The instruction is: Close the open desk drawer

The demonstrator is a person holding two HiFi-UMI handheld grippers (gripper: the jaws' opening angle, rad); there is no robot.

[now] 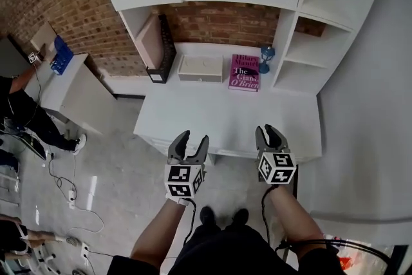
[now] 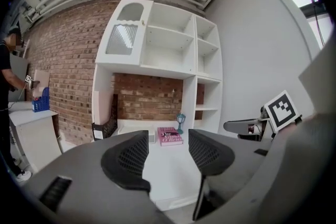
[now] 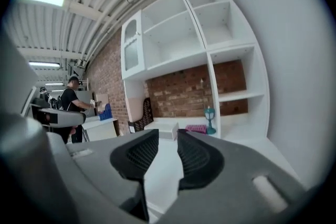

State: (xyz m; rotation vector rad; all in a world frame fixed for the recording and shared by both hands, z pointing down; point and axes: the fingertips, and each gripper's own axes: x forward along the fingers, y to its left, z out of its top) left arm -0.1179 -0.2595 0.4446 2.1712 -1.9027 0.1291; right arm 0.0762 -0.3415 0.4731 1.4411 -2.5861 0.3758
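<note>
I hold both grippers in the air at the front edge of the white desk [image 1: 193, 116], touching nothing. My left gripper [image 1: 194, 136] has its jaws wide apart and empty. My right gripper [image 1: 268, 132] has a narrower gap, also empty. The drawer [image 1: 235, 153] shows only as a thin strip under the desk's edge, between the 2 grippers. I cannot tell whether it stands out.
</note>
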